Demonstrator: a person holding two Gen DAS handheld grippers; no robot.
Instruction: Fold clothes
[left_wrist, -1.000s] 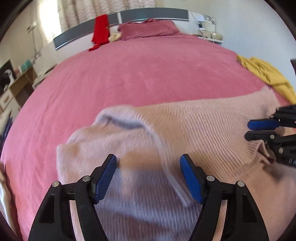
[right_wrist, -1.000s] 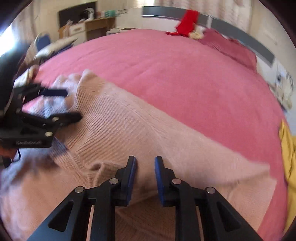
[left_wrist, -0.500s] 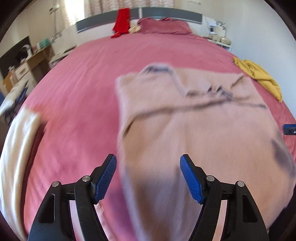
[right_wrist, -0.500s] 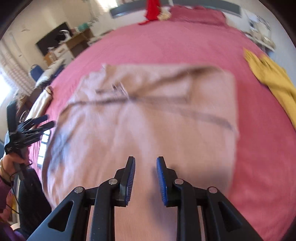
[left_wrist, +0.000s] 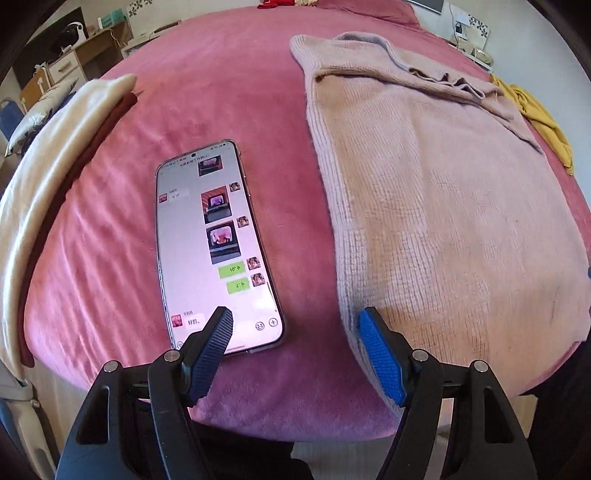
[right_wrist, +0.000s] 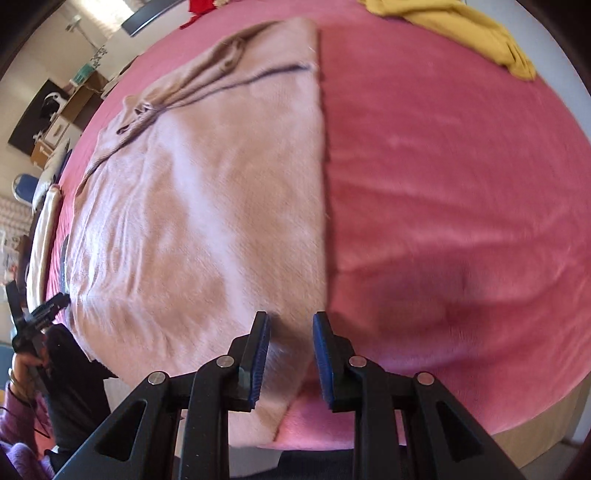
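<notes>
The right wrist view is smeared by motion, so the knit of the sweater (right_wrist: 207, 206) reads only as soft streaks there. Its near hem runs off the bed (right_wrist: 461, 184) edge at the bottom of the frame, partly hidden behind the right gripper (right_wrist: 290, 354). At the far left edge of that view, the left gripper (right_wrist: 44, 310) is small and dark, gripped by a hand (right_wrist: 26, 365) above a purple sleeve (right_wrist: 18, 417); its fingers are too small to judge there.

The left wrist view is sharp. It shows a phone (left_wrist: 214, 243) lying screen-up on the pink bed cover, left of the sweater (left_wrist: 443, 206), with a chat screen lit; the text is too small to read. The left gripper (left_wrist: 295, 354) hangs just above the bed's near edge, its blue fingers (left_wrist: 380, 362) spread wide and empty, one fingertip overlapping the phone's lower end, the other at the sweater's left edge. A cream cloth (left_wrist: 48, 166) lies along the left of the frame, over something dark red.

Only the right view shows the sweater's right edge, a straight line down the middle of the frame. The right gripper's fingers are parted narrowly over the hem, gripping nothing.

The sweater is pale pink ribbed knit, spread flat in a rectangle, sleeves folded across its far end. A yellow garment (right_wrist: 461, 29) lies crumpled in the upper right.
</notes>
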